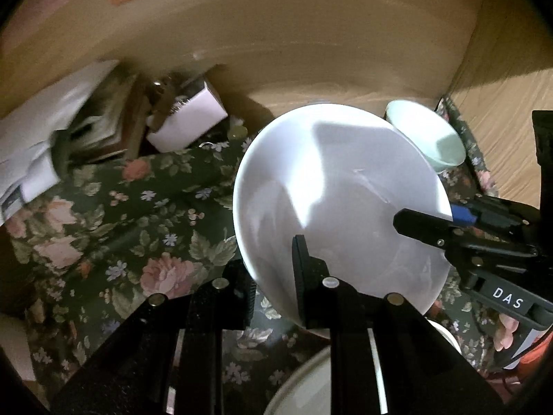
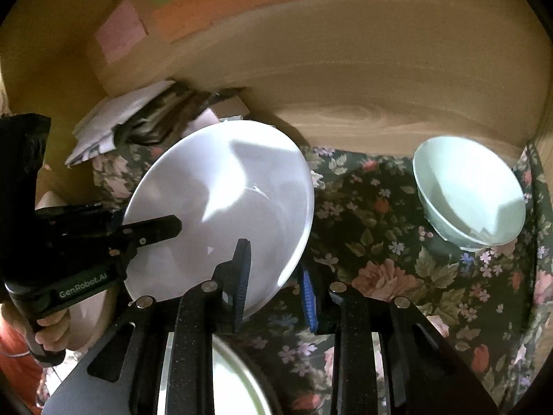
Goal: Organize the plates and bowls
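A large white plate (image 1: pixel 338 186) is held tilted above the floral tablecloth. My left gripper (image 1: pixel 273 276) is shut on its near rim. My right gripper (image 2: pixel 273 276) is shut on its opposite rim; it shows in the left wrist view (image 1: pixel 435 224) at the plate's right edge. In the right wrist view the plate (image 2: pixel 235 193) is left of centre, with the left gripper (image 2: pixel 145 231) clamped on its left side. A pale green bowl (image 2: pixel 473 186) stands on the cloth at the far right, also seen in the left wrist view (image 1: pixel 432 135) behind the plate.
Another white dish (image 1: pixel 304 384) lies under the grippers near the bottom edge, also in the right wrist view (image 2: pixel 228 380). Papers and a white box (image 1: pixel 193 117) are piled at the far left. A wooden wall (image 2: pixel 345 79) backs the table.
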Motion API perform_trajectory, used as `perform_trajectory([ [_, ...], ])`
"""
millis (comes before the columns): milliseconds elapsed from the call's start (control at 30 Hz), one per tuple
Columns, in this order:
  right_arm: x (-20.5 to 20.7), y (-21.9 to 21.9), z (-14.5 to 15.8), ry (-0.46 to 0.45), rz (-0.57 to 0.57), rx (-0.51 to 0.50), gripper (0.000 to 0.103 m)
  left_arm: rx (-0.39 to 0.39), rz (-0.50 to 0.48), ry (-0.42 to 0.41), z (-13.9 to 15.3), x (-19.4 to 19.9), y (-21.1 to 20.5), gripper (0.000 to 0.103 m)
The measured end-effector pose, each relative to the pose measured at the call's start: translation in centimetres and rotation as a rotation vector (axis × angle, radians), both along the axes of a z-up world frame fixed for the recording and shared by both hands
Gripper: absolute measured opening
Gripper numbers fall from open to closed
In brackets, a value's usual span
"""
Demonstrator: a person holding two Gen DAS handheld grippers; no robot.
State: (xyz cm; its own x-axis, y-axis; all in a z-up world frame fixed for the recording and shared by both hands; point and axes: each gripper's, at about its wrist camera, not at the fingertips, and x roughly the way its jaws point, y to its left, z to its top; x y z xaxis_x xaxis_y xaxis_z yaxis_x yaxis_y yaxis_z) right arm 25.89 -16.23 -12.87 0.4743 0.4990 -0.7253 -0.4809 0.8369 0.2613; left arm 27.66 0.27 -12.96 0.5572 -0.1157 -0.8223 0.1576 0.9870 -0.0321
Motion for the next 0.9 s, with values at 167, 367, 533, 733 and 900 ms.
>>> perform_trajectory([
  [167, -1.5, -0.1, 1.3, -0.025, 0.011, 0.012, 0.024, -0.006, 0.012, -0.039, 1.2, -2.0, 0.6, 0.019],
  [367, -2.9, 0.7, 2.2, -0.048, 0.029, 0.015, 0.024, -0.019, 0.031, -0.064, 2.1, -4.0, 1.4, 0.019],
  [533, -4.0, 1.8, 2.5, -0.061, 0.057, 0.013, 0.024, -0.023, 0.054, -0.084, 2.5, -5.7, 2.0, 0.019],
  [733, -5.1, 3.4, 2.6, -0.071, 0.094, 0.011, 0.024, -0.021, 0.086, -0.103, 2.8, -7.4, 3.4, 0.019],
  [900, -5.9, 5.3, 2.6, -0.072, 0.140, 0.014, 0.024, -0.027, 0.124, -0.107, 2.7, -8.8, 5.0, 0.019],
])
